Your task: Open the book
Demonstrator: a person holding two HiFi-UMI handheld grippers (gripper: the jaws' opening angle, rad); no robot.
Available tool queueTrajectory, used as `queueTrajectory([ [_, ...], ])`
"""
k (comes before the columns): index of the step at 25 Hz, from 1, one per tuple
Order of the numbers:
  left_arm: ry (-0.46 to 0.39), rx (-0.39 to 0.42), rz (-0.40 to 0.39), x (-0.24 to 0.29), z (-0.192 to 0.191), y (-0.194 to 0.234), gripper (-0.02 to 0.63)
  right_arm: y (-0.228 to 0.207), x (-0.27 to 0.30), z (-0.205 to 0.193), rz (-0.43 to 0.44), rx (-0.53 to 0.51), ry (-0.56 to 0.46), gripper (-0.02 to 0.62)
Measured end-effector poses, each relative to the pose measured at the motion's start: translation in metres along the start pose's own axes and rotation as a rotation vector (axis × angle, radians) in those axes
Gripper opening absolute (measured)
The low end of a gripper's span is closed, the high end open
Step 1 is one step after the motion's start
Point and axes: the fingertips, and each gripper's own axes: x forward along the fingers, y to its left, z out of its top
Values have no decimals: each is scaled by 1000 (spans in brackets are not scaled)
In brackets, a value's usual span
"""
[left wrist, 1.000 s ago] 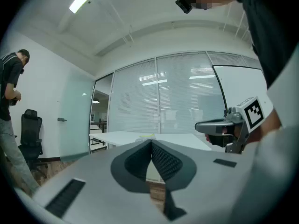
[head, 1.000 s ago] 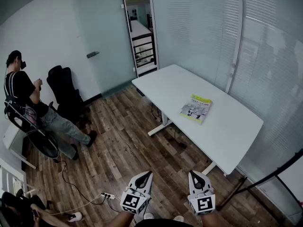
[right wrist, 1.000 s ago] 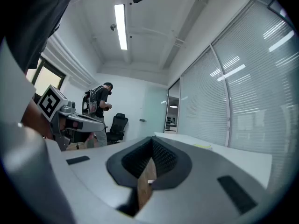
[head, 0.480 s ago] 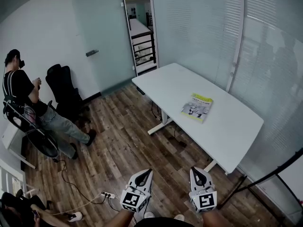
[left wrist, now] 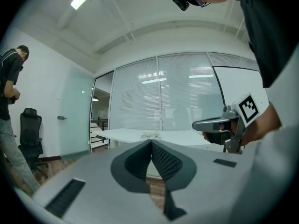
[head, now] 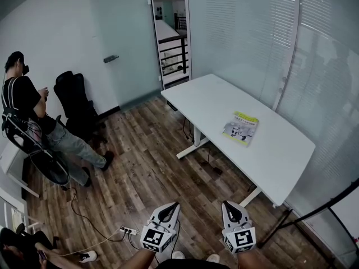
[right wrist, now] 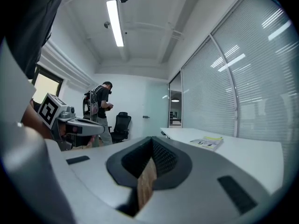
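A closed book with a yellow and white cover lies flat on the white table, toward its right half. In the right gripper view the book shows small on the tabletop; in the left gripper view the book is a faint sliver on the far table. My left gripper and right gripper are low at the bottom of the head view, over the wood floor and well short of the table. Both point level with jaws shut on nothing.
A person stands at the left beside a black office chair. A power strip and cable lie on the wood floor. A glass door is at the back; blinds run along the right wall.
The view has shifted slightly; the table and book now sit a little further right in the head view. Both grippers stay shut at the bottom of the frame.
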Motion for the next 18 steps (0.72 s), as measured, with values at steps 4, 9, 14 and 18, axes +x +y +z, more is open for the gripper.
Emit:
queueTrajectory([
  [4, 6, -6, -7, -14, -4, 21, 11, 18, 12, -3, -24, 3, 13, 6],
  [9, -7, -3, -35, -22, -3, 36, 11, 39, 32, 10, -38, -23, -11, 6],
  [14, 7, -16, -64, -22, -10, 42, 11, 47, 42, 7, -42, -15, -6, 6],
  [18, 23, -14, -75, -12, -17, 41, 11, 35, 45, 0, -56, -20, 7, 6],
])
